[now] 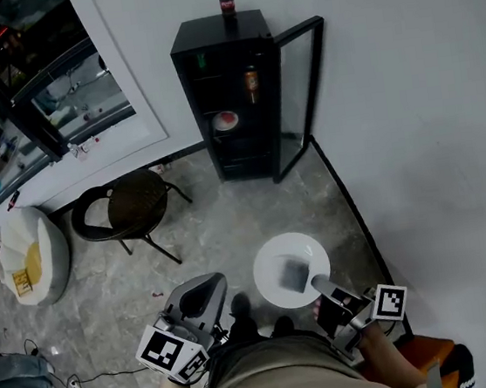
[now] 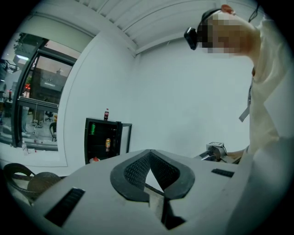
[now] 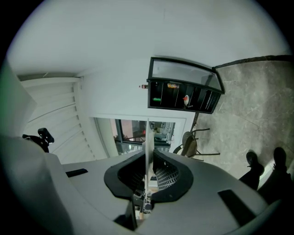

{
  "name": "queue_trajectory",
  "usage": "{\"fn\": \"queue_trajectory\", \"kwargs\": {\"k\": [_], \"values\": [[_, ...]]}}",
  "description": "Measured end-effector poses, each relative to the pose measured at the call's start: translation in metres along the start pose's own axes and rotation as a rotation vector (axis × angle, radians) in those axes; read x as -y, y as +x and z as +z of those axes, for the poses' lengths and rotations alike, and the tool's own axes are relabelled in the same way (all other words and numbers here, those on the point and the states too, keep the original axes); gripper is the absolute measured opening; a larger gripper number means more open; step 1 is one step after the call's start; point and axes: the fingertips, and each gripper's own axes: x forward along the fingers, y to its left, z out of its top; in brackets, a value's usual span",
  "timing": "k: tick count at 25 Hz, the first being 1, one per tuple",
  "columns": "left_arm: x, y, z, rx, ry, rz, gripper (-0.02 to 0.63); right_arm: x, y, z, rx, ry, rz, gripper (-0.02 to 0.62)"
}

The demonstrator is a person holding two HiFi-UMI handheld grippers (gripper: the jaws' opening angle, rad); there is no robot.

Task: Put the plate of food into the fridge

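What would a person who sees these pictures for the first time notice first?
Most likely the white plate with a dark piece of food on it, held by its rim in the right claw low in the head view. Next comes the black fridge against the far wall, its door swung open, with a bottle standing on top.

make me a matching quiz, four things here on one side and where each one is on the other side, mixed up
Things:
1. bottle
2. orange can
3. plate
4. chair

Places:
A. gripped at its rim by the right tool
B. on top of the fridge
C. on the floor, left of the fridge
D. on a shelf in the fridge

Pairs: 1-B, 2-D, 3-A, 4-C
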Motion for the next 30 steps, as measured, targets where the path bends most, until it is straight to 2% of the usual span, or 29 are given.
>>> {"fn": "queue_trajectory", "kwargs": {"k": [16, 30], "values": [[-0.094, 0.016, 0.008, 0.038, -0.043, 0.056, 0.011, -0.009, 0.093, 0.011, -0.005, -0.015, -0.025, 0.031], [-0.161, 0.021, 0.015, 0.055, -0.054, 0.026, 0.011, -0.022, 0.169, 0.009, -0.009, -0.039, -0.066, 0.031]]}}
